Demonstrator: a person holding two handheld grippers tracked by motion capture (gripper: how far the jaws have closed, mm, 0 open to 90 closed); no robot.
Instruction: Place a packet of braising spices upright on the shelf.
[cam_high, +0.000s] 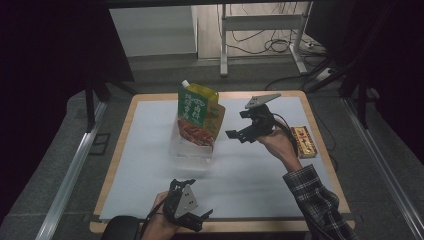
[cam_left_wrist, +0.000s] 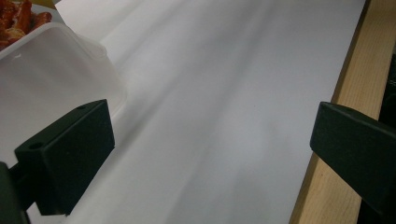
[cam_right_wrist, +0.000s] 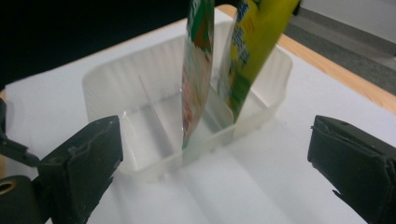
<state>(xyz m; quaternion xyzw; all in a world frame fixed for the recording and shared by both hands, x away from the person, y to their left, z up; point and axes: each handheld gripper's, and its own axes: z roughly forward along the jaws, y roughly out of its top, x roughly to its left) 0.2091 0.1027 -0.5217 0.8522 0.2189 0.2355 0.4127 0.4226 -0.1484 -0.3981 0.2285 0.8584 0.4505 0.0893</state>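
A clear plastic tray (cam_high: 191, 151) with dividers stands on the white sheet, left of centre. Two pouches stand upright in it: a green and red snack pouch (cam_high: 194, 117) and, behind it, a yellow-green spout pouch (cam_high: 204, 94). My right gripper (cam_high: 239, 125) hovers just right of the tray, open and holding nothing. In the right gripper view the tray (cam_right_wrist: 140, 93) and both pouches, the snack pouch (cam_right_wrist: 196, 70) and the spout pouch (cam_right_wrist: 252, 51), lie ahead of the wide-apart jaws. My left gripper (cam_high: 200, 221) rests near the front edge, open and empty. A corner of the tray (cam_left_wrist: 51, 74) lies to its left.
A small red and yellow box (cam_high: 304, 141) lies near the table's right edge, beside my right hand. The white sheet (cam_high: 250, 170) covers most of the wooden table (cam_high: 220, 227). Metal desk legs and cables stand on the floor beyond the far edge.
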